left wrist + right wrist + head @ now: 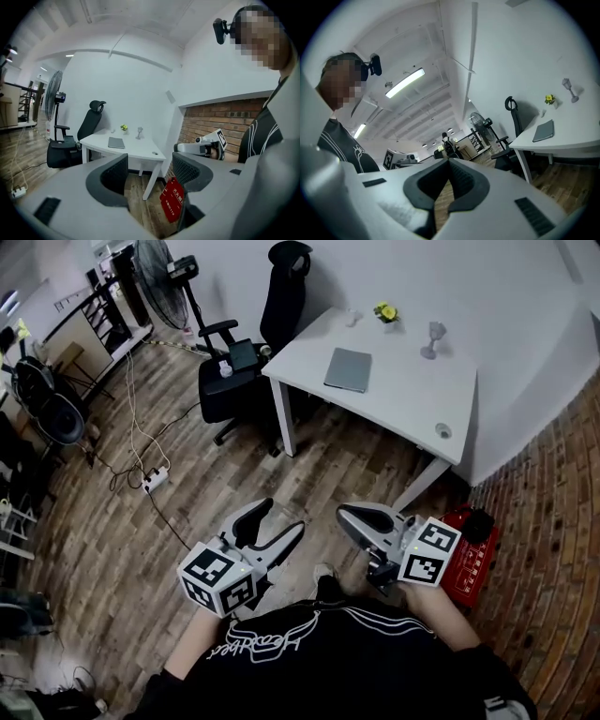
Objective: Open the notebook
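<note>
A closed grey notebook (348, 369) lies flat on the white table (403, 404), far ahead of both grippers. It also shows in the left gripper view as the notebook (116, 142) and in the right gripper view as the notebook (543, 131). My left gripper (281, 517) is held low over the wooden floor, open, with nothing between its jaws (150, 171). My right gripper (345, 514) is beside it, rolled on its side, and its jaws meet at the tips (449, 162) with nothing in them. Both are well short of the table.
On the table stand a small yellow flower (385, 312), a glass goblet (432, 338) and a round cable port (443, 430). A black office chair (239, 362) sits at the table's left. A fan (159, 277), a power strip (155, 480) with cables and a red box (473, 554) are around.
</note>
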Available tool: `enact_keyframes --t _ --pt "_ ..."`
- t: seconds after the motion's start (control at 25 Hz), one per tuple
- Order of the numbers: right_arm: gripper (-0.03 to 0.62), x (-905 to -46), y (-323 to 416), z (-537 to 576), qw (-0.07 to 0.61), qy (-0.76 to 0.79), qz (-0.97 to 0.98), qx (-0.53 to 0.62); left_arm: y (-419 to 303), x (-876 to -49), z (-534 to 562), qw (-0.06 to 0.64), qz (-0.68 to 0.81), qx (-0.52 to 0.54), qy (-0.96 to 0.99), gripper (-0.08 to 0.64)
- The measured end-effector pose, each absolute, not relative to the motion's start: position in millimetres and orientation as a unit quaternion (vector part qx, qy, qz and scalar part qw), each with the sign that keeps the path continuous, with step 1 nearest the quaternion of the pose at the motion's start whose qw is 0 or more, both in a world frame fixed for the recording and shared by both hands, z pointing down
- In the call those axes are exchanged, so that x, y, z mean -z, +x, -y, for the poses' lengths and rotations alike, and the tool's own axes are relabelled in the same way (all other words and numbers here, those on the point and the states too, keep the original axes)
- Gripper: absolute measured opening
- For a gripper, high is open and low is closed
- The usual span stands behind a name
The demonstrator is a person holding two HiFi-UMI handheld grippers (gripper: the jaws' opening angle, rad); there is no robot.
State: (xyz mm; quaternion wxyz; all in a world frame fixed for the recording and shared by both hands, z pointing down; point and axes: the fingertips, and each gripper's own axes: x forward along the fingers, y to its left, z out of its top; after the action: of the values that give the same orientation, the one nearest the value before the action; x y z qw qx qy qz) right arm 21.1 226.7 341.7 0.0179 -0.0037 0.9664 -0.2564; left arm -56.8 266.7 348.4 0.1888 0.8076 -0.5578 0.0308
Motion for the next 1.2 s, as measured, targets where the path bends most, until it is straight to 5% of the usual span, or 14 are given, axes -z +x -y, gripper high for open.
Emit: enact_keyframes --t 0.52,1.2 --pt "0.002 -366 10 -57 0.029 -0.038 -0.954 0.297 -67 -379 -96 0.218 0.526 -0.084 0.818 0.305" --pt "0.002 -364 43 34 0.023 -0.123 -0.956 0.264 -39 -404 14 0.22 0.471 -0.118 0.846 0.305"
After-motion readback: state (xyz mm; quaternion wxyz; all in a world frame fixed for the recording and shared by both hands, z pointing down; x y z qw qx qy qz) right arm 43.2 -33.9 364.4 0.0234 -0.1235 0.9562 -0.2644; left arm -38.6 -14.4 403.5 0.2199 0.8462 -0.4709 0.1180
